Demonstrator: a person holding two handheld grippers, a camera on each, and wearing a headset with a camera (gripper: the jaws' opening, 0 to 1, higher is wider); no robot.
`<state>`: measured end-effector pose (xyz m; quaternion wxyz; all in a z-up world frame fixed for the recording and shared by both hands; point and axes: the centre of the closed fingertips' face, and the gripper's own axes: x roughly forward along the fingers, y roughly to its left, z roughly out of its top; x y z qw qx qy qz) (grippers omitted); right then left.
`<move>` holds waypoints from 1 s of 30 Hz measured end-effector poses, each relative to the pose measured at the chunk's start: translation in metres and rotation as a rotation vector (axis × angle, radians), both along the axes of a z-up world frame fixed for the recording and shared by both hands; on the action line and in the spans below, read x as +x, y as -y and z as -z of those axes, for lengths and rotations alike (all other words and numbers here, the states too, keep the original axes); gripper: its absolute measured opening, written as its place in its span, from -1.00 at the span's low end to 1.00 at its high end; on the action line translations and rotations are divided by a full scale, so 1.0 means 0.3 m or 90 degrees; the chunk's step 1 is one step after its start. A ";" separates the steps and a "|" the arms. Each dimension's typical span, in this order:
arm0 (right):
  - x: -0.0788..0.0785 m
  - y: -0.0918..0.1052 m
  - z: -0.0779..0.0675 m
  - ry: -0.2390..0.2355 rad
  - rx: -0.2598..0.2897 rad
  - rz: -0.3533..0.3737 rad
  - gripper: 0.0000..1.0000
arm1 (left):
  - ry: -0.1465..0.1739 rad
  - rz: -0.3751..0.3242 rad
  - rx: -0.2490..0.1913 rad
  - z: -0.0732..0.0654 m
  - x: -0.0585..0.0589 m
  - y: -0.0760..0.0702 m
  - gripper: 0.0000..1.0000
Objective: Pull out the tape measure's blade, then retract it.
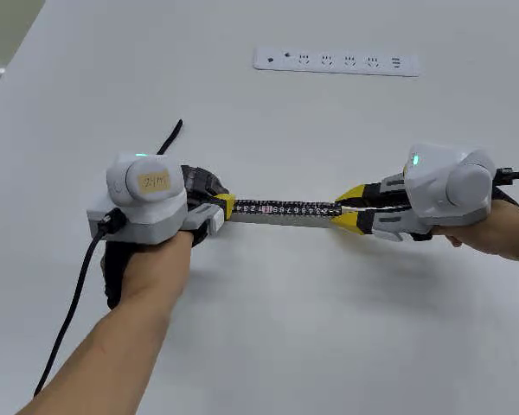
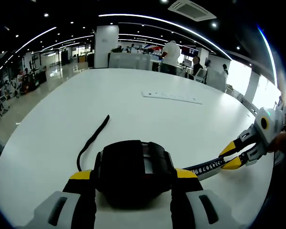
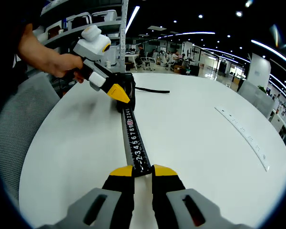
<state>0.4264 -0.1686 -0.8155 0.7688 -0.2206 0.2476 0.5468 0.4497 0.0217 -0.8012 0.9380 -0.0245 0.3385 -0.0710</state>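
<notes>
Holding case [image 2: 133, 167] clamped in left gripper [image 1: 218, 210], tip of blade [image 3: 133, 138] pinched in right gripper [image 3: 143, 171]. Pull straight, low over surface [image 1: 285, 337]; keep case still, avoid kinks.

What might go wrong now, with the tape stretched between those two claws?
If the right claw loses its pinch on the blade, the blade may whip back into the case and jolt it. The left claw clamps the case only by its sides, so more pulling might twist it loose.
</notes>
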 end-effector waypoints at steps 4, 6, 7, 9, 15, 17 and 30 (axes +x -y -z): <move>0.003 -0.024 -0.002 -0.002 0.003 -0.001 -0.77 | 0.002 -0.001 -0.001 0.000 0.000 -0.001 0.20; 0.004 -0.031 -0.003 -0.003 0.006 0.000 -0.77 | 0.003 -0.002 -0.002 0.000 0.000 -0.001 0.20; 0.005 -0.036 -0.003 -0.003 0.006 0.001 -0.77 | 0.003 -0.003 -0.003 0.000 0.000 -0.001 0.20; 0.005 -0.042 -0.003 -0.003 0.007 0.000 -0.77 | 0.003 -0.003 -0.004 0.000 0.001 -0.001 0.20; 0.006 -0.065 -0.005 -0.004 0.009 -0.001 -0.77 | 0.003 -0.002 -0.006 0.000 0.001 -0.003 0.20; 0.006 -0.071 -0.005 -0.005 0.011 -0.002 -0.77 | 0.004 -0.001 -0.006 -0.001 0.000 -0.004 0.20; 0.009 -0.137 0.003 -0.010 0.024 -0.008 -0.77 | 0.003 0.001 -0.007 0.000 0.000 -0.004 0.20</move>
